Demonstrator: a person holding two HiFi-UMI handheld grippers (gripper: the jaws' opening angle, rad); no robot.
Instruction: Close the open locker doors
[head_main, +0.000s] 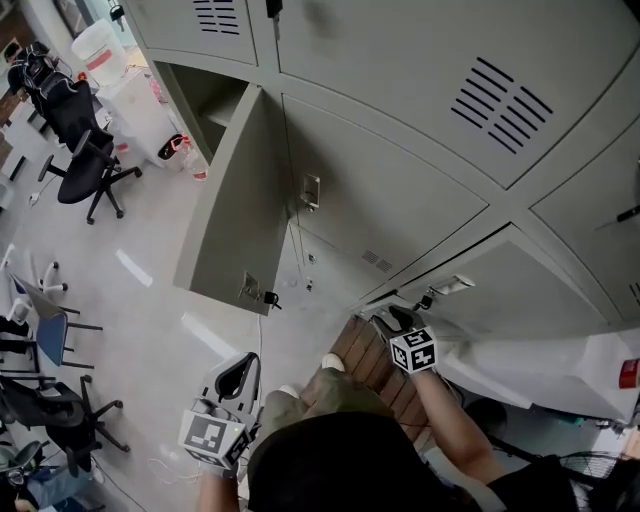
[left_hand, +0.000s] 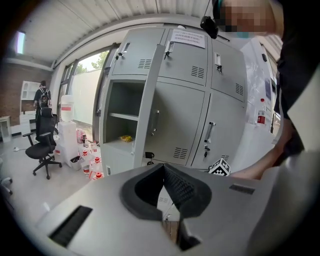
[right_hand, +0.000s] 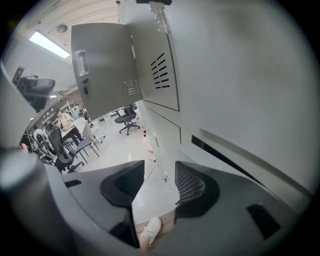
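The job is at best part done. Most doors on the bank of lockers (head_main: 380, 60) sit flush, but one open door (head_main: 235, 200) stands swung far out, roughly square to the locker fronts, and nothing touches it. Its compartment (left_hand: 122, 120) gapes just beside it, on the hinge side, with a shelf and a small yellow thing inside.

Below the open door and off to its right in the head view, a lower door (head_main: 545, 290) shows a dark slit along its edge. It looks almost home rather than fully latched, though I cannot be sure.

The right gripper (head_main: 388, 318) is at that slit, well apart from the open door. Its fingers stand moderately apart, and its own view (right_hand: 155, 167) shows only floor and a shoe between them, so it holds nothing.

The left gripper (head_main: 243, 365) hangs low over the floor (head_main: 150, 300), below the open door and clear of it. Its fingers are pressed together on nothing (left_hand: 162, 170).

The open door is a tall panel with its long axis upright. Its free edge, which carries the latch and a key (head_main: 268, 297), points out into the room, away from the lockers. The left gripper view sees it nearly edge-on (left_hand: 147, 110).

What seems left is seating the lower door, then swinging the tall one back onto its compartment.
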